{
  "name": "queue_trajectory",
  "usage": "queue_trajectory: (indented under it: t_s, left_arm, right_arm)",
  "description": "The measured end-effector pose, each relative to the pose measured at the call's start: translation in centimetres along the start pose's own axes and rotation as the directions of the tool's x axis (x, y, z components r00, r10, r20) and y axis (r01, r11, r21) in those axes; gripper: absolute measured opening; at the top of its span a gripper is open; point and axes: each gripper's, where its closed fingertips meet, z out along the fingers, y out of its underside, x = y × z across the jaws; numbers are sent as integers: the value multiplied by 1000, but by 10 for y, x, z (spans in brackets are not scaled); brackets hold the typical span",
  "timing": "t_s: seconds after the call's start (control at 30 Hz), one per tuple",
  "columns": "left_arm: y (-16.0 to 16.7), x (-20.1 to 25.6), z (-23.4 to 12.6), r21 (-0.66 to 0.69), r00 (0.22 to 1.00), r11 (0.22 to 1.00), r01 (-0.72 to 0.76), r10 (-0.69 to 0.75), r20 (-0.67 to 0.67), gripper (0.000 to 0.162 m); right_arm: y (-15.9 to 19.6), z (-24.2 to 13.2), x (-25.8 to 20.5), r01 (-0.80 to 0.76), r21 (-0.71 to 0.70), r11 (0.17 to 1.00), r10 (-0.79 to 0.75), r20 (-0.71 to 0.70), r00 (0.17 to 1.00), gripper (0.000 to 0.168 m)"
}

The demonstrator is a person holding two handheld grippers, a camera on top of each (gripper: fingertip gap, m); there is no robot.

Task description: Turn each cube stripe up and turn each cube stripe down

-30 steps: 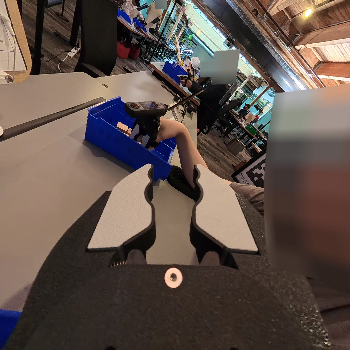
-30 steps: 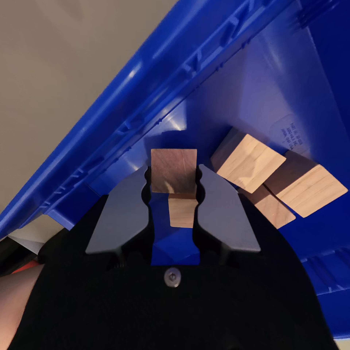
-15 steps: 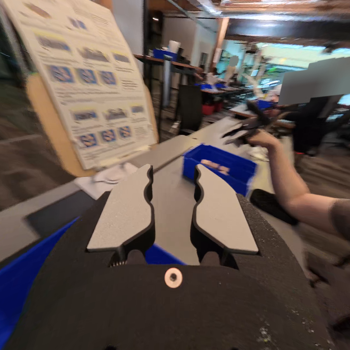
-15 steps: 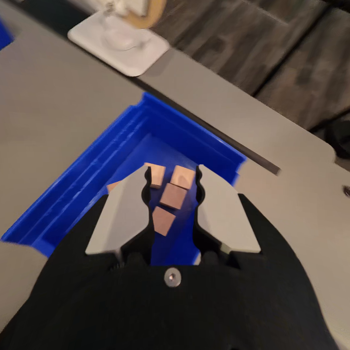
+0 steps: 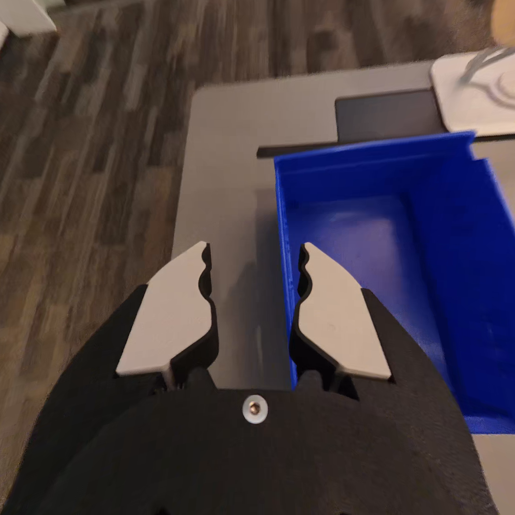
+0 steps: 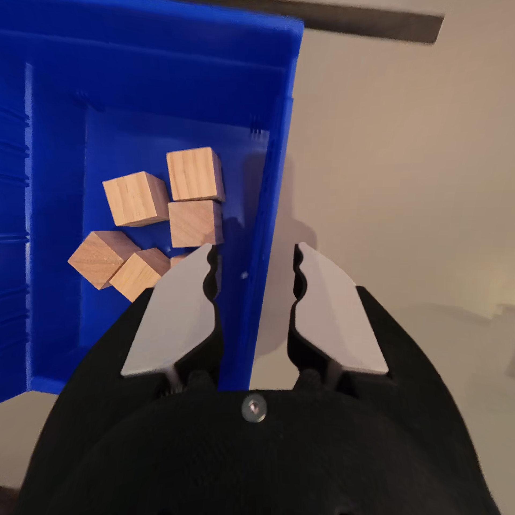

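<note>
Through the left wrist view I am looking down along my left gripper [image 5: 255, 246], whose jaws are standing spread wide with nothing between them. It is hanging over the left edge of a blue bin [image 5: 281, 223] that is sitting on a gray table [image 5: 223, 133]. The bin's left wall is running up between the two fingers, so the right finger is lying over the bin's inside and the left finger over bare tabletop. What I am seeing of this bin's floor is bare blue plastic. A dark strip [image 5: 292, 150] is lying across the table just behind the bin, and a white base [image 5: 479, 92] is sitting at the far right corner. Wood-plank floor [image 5: 83, 139] is filling the left side, all of it smeared by blur.

Through the right wrist view I am seeing my right gripper [image 6: 253, 248], also spread wide and pinching nothing. It is hovering over the right wall of a blue bin [image 6: 281, 167], with the left finger above the bin's inside and the right finger above the tabletop [image 6: 390, 167]. The wooden cubes [image 6: 195, 223] are lying in a loose cluster on the bin floor, just left of my left finger. I am counting five clearly, with a sliver of another showing beside the fingertip. Some are touching their neighbours, and several are turned at angles. I cannot tell which faces carry stripes.
</note>
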Motion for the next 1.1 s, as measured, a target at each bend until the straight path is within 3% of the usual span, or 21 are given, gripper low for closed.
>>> queue_trajectory:
  t_s: [0.17,0.27,0.33,0.57,0.77,1.1]
  left_arm:
    - [39,15,33,-227,990,972,66,-92,-108,54]
    - [51,1,48,-275,998,960,57,-63,-15,54]
    - [53,6,51,-285,991,953,105,-125,-52,54]
    - [96,22,67,-502,981,860,91,-164,-103,51]
    - [106,45,70,-578,966,814,58,-192,-173,6]
    - [100,70,70,-606,980,792,-68,-63,-191,6]
  right_arm:
    - [26,20,4,-18,-169,986,16,-10,1000,49]
    - [39,28,-2,-26,-252,967,36,37,999,19]
    - [42,30,-2,-11,-276,961,21,33,999,10]
    - [42,30,-2,-14,-280,960,23,29,999,9]
    - [41,31,-2,-20,-280,960,28,27,999,8]
    - [38,33,-16,-44,-291,956,57,34,998,7]
